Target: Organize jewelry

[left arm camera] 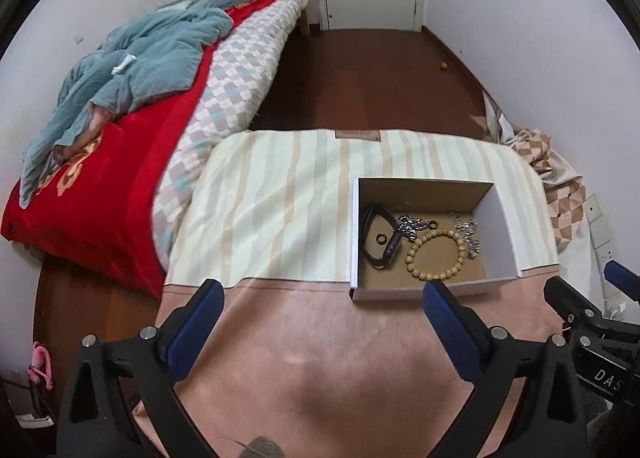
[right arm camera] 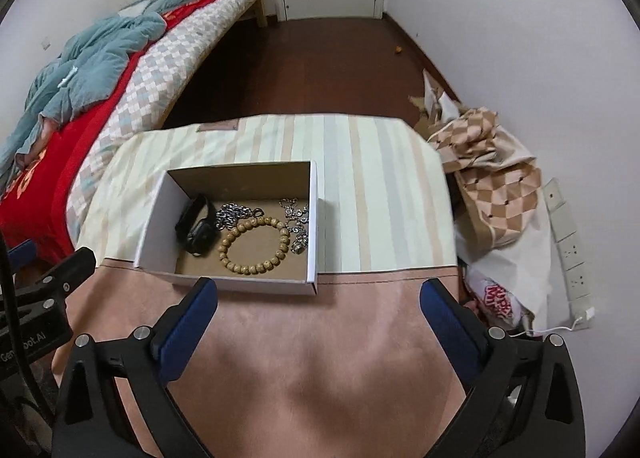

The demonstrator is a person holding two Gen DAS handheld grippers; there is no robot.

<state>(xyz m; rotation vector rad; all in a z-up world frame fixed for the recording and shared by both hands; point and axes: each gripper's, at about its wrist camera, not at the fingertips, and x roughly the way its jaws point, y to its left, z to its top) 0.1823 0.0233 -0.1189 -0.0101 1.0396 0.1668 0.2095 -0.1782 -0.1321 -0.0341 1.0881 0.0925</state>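
Left tongs [left arm camera: 322, 300], right tongs [right arm camera: 318, 296]: both spread wide, empty, hovering over cloth-covered counter [right arm camera: 320, 358]. Box [right arm camera: 228, 280] at 12 o'clock holds watch [right arm camera: 196, 230], bead bracelet [right arm camera: 254, 244], chains [right arm camera: 296, 224]. Judgement: pieces appear stowed; if rearranging, pinch single strand, lift slowly, avoid tangles.

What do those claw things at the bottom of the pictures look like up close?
Each hand-held gripper, left and right, is a matte black plastic frame with silver screw heads and two fingers faced with blue ribbed pads. White lettering marks their bodies. No sleeves or hands show.

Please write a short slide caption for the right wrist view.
Open right gripper facing a white box holding a bead bracelet, watch and chains.
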